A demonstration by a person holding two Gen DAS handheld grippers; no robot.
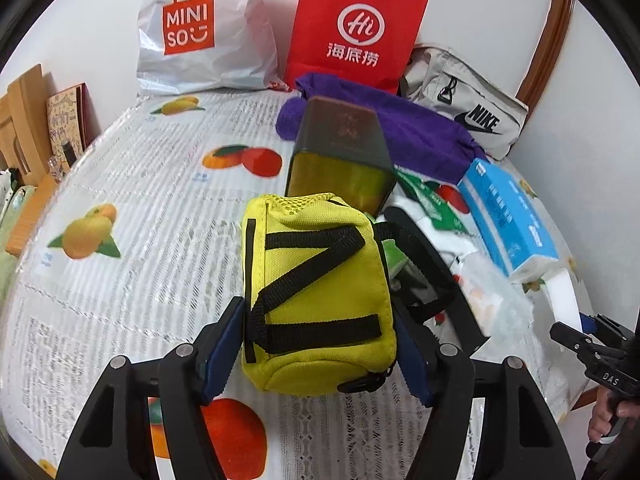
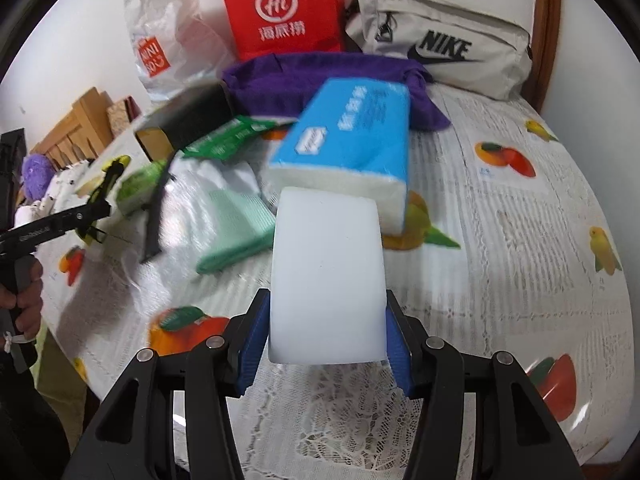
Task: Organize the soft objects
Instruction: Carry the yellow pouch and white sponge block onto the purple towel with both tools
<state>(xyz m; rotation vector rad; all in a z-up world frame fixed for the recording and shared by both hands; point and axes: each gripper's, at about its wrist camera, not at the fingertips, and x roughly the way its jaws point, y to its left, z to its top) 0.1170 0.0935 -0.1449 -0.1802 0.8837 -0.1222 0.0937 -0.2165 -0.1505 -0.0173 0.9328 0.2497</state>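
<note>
A yellow pouch (image 1: 316,280) with black straps lies on the fruit-print tablecloth (image 1: 140,240). My left gripper (image 1: 319,306) is closed around its near end, and the blue pads (image 1: 220,352) touch both of its sides. My right gripper (image 2: 326,298) is shut on a white foam block (image 2: 326,276) and holds it above the cloth, just in front of a blue tissue pack (image 2: 348,136). In the left wrist view the right gripper (image 1: 588,340) shows at the right edge with the white block (image 1: 566,300). A purple towel (image 1: 404,128) lies behind.
Against the back wall stand a Miniso plastic bag (image 1: 200,32), a red paper bag (image 1: 352,28) and a grey Nike bag (image 1: 468,108). A dark tin box (image 1: 340,152), green packets (image 2: 228,136), a mint cloth (image 2: 236,228) and a clear bag crowd the middle. Wooden furniture (image 1: 24,120) stands at left.
</note>
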